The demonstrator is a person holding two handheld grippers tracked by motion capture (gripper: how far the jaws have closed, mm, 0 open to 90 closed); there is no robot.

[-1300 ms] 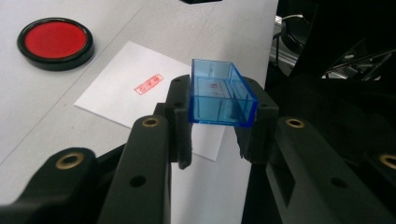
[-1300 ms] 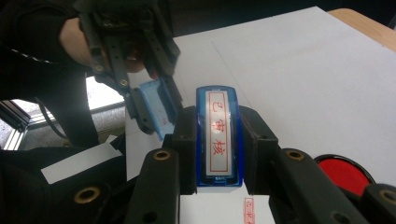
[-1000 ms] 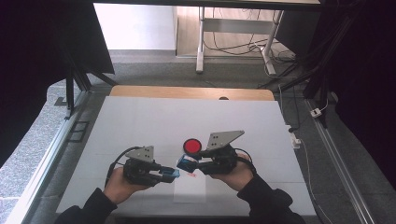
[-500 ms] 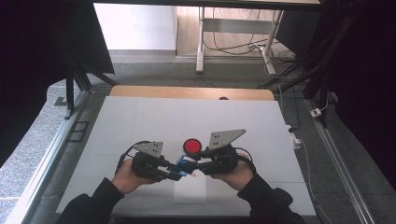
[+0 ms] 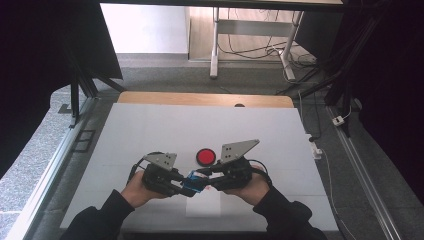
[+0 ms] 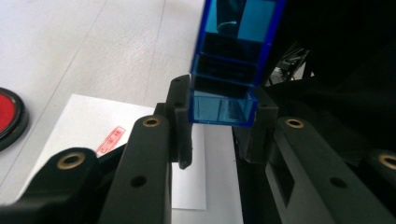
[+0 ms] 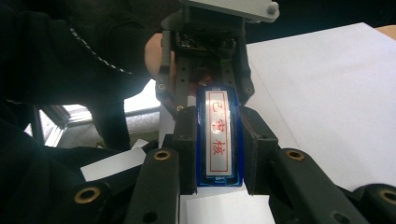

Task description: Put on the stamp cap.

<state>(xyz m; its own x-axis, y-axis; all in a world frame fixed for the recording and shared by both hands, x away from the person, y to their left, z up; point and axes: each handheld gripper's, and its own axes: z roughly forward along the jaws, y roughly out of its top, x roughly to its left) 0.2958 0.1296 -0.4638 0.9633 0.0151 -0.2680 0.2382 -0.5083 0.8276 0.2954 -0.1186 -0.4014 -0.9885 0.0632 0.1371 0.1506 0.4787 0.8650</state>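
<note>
Our left tool (image 5: 184, 181) and right tool (image 5: 207, 176) meet tip to tip in the high view, low over the near middle of the white surface (image 5: 150, 130), and between them sits the blue stamp (image 5: 194, 183). Its long axis runs from one tool to the other, so each hand is equally near an end. A red ink pad (image 5: 205, 156) lies just beyond the tools, apart from them, and a white paper sheet (image 5: 202, 205) lies right under the stamp.

In the left gripper view, our left tool (image 6: 223, 123) is closed narrow on the clear blue end of the stamp (image 6: 224, 107), the pads pressing both sides. The stamp reaches away and up from the jaws. The paper sheet (image 6: 93, 121) below carries a small red stamped mark (image 6: 111, 140), and the ink pad (image 6: 9, 116) shows at the left edge.

In the right gripper view, our right tool (image 7: 218, 149) clamps the other end of the stamp (image 7: 218, 140), whose white face with red characters looks at us. The left tool (image 7: 205, 88) holds the far end, straight ahead along the same line. We judge the coming move to be a pull or a turn along that shared axis.
</note>
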